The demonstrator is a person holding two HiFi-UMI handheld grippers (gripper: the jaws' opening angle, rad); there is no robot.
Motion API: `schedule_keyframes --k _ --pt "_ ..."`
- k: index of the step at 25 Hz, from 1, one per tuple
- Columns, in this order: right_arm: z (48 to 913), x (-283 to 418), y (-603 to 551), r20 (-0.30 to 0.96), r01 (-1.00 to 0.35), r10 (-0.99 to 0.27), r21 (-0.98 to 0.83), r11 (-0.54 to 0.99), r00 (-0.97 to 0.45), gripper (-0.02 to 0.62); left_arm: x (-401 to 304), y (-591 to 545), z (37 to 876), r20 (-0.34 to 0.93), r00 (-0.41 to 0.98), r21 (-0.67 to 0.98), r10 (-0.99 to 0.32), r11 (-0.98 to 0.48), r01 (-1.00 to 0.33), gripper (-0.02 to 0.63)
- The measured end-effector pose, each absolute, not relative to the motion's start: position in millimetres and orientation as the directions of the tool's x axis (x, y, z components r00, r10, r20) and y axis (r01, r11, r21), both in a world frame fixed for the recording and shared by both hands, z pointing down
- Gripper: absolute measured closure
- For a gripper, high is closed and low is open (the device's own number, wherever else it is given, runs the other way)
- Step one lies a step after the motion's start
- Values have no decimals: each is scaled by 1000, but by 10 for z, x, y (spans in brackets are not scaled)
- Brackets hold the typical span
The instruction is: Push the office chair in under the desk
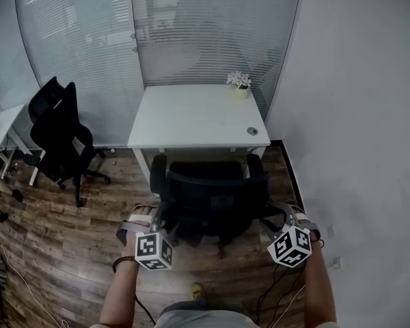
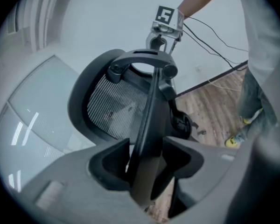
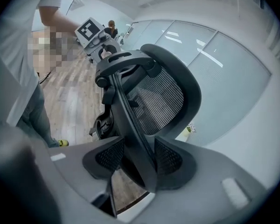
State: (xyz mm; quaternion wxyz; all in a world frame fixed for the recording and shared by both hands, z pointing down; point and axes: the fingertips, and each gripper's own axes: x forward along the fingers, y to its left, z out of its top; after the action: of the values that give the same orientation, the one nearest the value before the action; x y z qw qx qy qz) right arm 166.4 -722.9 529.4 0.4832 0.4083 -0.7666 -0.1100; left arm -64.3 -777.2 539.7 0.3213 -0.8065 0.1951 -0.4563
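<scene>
Left gripper [image 2: 146, 158]: jaws closed on the left edge of the backrest frame, which fills the gap between them.
Right gripper [image 3: 136, 164]: jaws clamped the same way on the right edge of that frame, so each side of the backrest is held.
Cables [image 1: 277, 296]: loose on the wooden floor [image 1: 75, 251] by the person's feet, behind the chair.
Office chair [image 1: 212, 193]: directly in front of the desk and facing it, backrest toward the person. Its armrests [image 1: 158, 164] are at the desk's front edge, so it looks only partly in.
Desk [image 1: 191, 118]: white, against the glass wall, with a flower pot [image 1: 240, 83] near its far right corner.
Second chair [image 1: 60, 132]: well apart to the left, beside a side table [image 1: 1, 123].
Risk, swivel: pushing harder on one side would likely turn the seat and skew it.
Risk, armrests: if they sit too high they could knock the desk edge and shake the pot.
Risk, grip: the thin frame could slip out of the jaws under a hard shove.
Count: two grippers, two chairs, one desk, one side table, one flower pot.
</scene>
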Motion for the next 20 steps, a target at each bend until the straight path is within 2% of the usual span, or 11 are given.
schedule_keyframes --k 15,20 --pt "5227 1654 -7223 622 -538 -752 565 625 -220 410 -636 -7855 5372 628 506 -664 -591 -746 -48 374" --pt "5012 1656 -7163 540 -642 -792 506 576 -285 414 -613 -7780 5281 621 559 -594 -549 -795 -121 347"
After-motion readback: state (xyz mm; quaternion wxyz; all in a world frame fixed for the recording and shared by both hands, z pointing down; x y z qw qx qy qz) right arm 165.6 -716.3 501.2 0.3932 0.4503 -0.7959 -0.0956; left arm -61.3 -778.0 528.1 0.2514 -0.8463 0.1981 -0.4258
